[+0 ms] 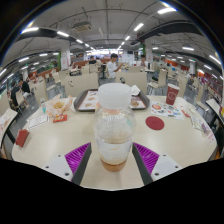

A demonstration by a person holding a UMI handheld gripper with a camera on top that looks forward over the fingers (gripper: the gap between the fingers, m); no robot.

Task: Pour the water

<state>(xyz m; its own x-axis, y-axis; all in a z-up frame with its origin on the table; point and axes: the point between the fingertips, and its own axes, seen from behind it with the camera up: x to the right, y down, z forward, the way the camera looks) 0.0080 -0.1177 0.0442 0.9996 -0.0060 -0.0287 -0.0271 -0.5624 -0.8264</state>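
Fingers of the gripper are closing on a clear glass jar with a white lid, both pads seemingly pressing its lower sides above the pale worktop. Partly filled, it is likely feeling heavy, rigid, slippery and breakable; gripping mid-body seems safest. A red round coaster is lying far right.

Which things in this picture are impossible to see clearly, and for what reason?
- Gripper view: whether the claw presses the jar; the jar hides the pads' inner edges.
- Gripper view: the jar's foot, cut off below the fingers.
- Gripper view: items on the tray behind the jar, too small.
- Gripper view: the red cup's contents, too small.
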